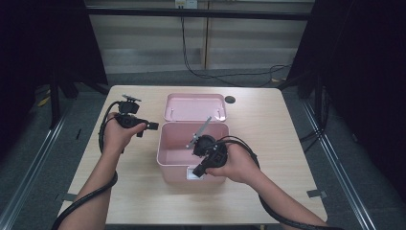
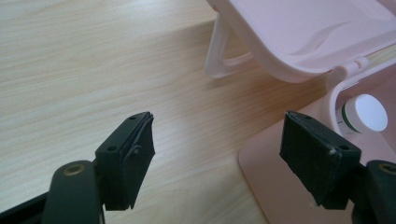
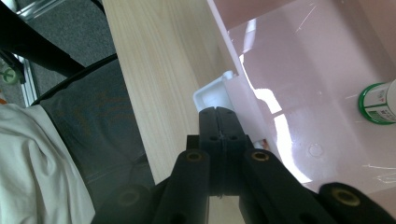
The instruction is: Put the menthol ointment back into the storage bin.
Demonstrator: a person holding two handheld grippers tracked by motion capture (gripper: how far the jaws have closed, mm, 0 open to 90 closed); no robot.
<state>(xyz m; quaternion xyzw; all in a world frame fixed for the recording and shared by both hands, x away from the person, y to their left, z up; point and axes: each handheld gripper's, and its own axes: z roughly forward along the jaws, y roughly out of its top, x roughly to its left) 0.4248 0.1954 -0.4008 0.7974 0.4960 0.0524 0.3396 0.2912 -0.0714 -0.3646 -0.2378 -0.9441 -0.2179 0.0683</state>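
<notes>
left gripper [image 1: 152, 126]: black two-jaw tool, brass-coloured pivot screws, ridged black pads
right gripper [image 3: 218, 114]: black, same brass-coloured screws
top plates: grey, three-cornered
cables: thick black, trailing along forearms
forearms: bare
clothing: white fabric [image 3: 32, 163], near left

A lab – black curtains [image 1: 368, 72], railed floor [image 1: 28, 163].

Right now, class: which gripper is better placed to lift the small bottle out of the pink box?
Left gripper: open, empty, beside the pink box. Right gripper is shut at the white latch.
</notes>
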